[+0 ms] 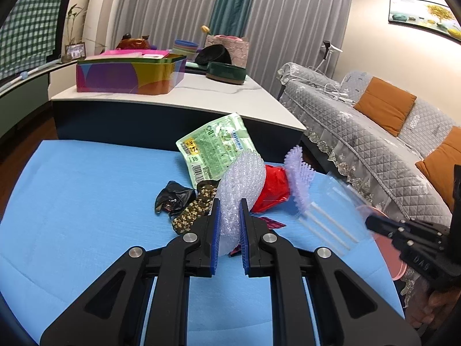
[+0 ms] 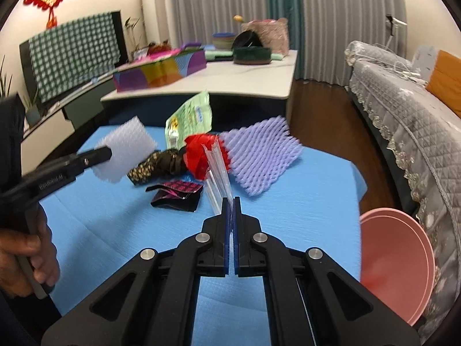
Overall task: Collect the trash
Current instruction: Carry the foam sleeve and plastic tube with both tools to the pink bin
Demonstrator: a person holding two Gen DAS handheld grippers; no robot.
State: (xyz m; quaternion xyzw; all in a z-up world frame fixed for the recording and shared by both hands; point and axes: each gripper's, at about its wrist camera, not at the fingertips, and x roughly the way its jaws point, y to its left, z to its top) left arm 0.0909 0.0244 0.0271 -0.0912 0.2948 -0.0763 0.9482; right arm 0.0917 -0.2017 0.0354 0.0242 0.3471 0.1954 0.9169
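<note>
While bubble wrap (image 1: 239,190) and a clear sleeve (image 2: 216,170) are held in closed jaws, the sleeve could slip before the bin (image 2: 394,262) at 4 o'clock is reached.

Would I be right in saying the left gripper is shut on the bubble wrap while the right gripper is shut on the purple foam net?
Not quite: the right gripper is shut on the clear plastic bag, as the right wrist view shows; the purple foam net lies beyond it.

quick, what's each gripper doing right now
Left gripper: shut on bubble wrap.
Right gripper: shut on clear bag.
</note>
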